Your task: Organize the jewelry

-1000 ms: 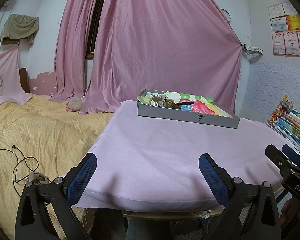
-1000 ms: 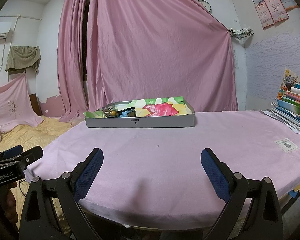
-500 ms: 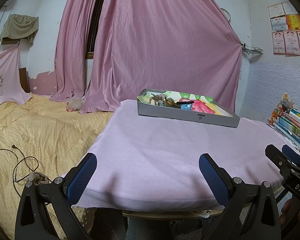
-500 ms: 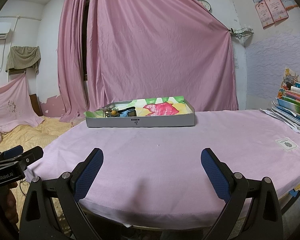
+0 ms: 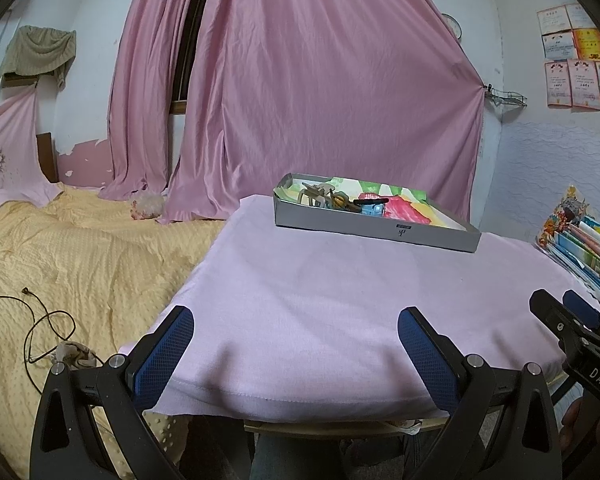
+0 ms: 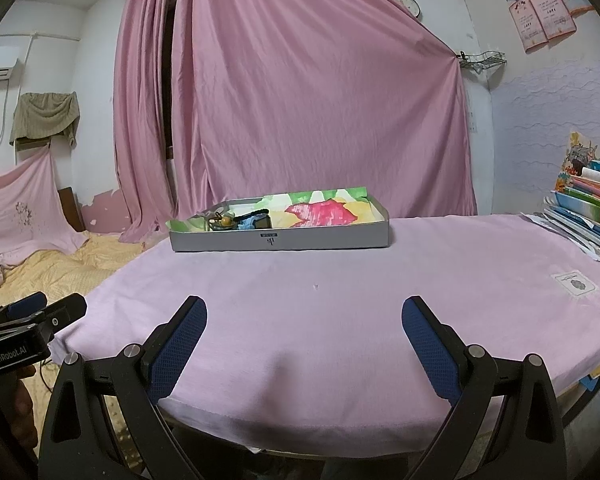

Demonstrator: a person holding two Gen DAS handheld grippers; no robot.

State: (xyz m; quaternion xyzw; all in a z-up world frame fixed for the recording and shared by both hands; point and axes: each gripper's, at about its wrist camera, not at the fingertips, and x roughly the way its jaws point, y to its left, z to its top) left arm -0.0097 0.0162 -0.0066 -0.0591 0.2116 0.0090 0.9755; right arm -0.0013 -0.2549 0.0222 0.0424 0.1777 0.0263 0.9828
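1. Over the last second I see no change: both views match the earlier ones, and nothing on the table [image 6: 340, 304] has shifted.
2. My left gripper [image 5: 296, 344] hovers at the near edge of the table, its fingers spread wide and empty.
3. My right gripper [image 6: 304, 336] hangs likewise over the near edge, fingers spread, holding nothing.
4. The jewelry [image 5: 336, 200] sits bunched in the left end of the grey tray [image 5: 380, 232], at about 12 o'clock from both grippers and well apart from them. I make out clips and small pieces, but not each item.
5. My judgement: this stillness fits either a pause before sorting or a rest after everything is in the tray.
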